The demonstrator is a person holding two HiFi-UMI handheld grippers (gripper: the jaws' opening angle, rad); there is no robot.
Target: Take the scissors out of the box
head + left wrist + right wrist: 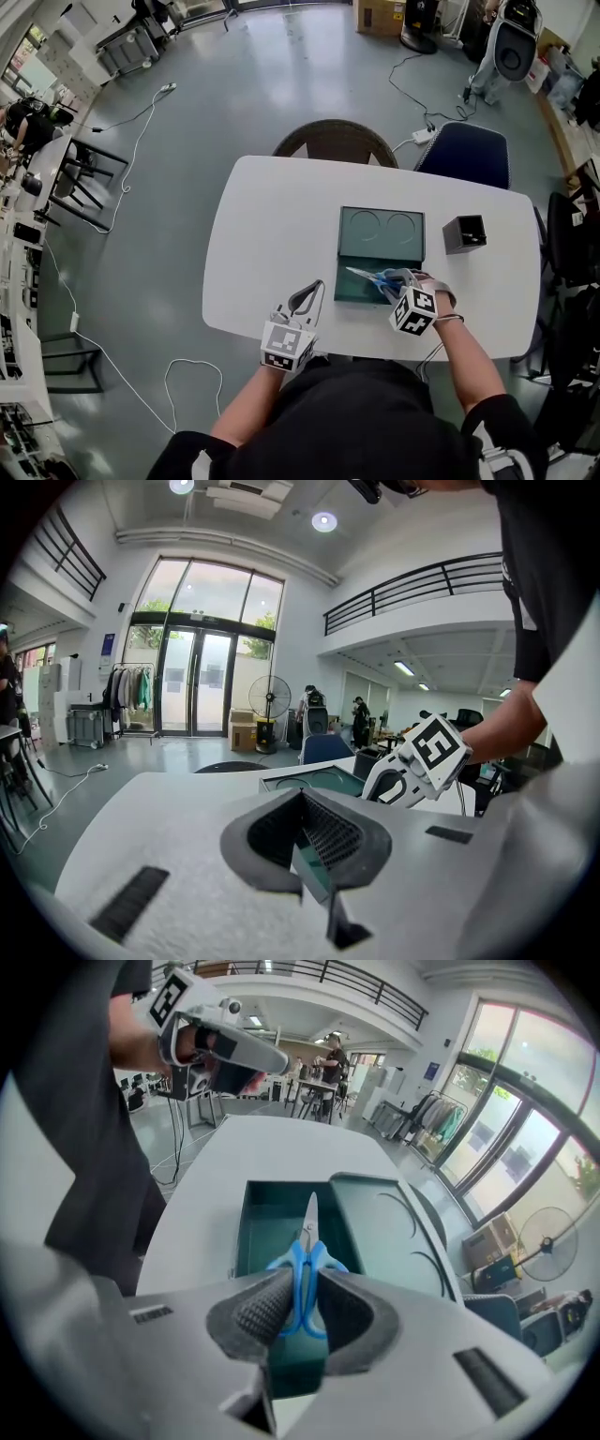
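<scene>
Scissors [305,1260]: blue plastic loop handles, short silver blades closed together.
Place: held over the open tray of a dark green rectangular box [349,292], near the front of a white rounded table [272,234].
Long axis: nearly level across the head view, tips left, handles right; in the right gripper view, blades straight ahead, away from the jaws.
Markings: black-and-white square patterns on both gripper cubes; two ring outlines on the box's raised lid [380,230].
Left gripper [317,286]: left of the box, tips together, nothing between them.
Right gripper [396,281]: partly closed, pads clamped on the blue handles.
Far right: small black open-topped cube container [464,232], apart from the box.
</scene>
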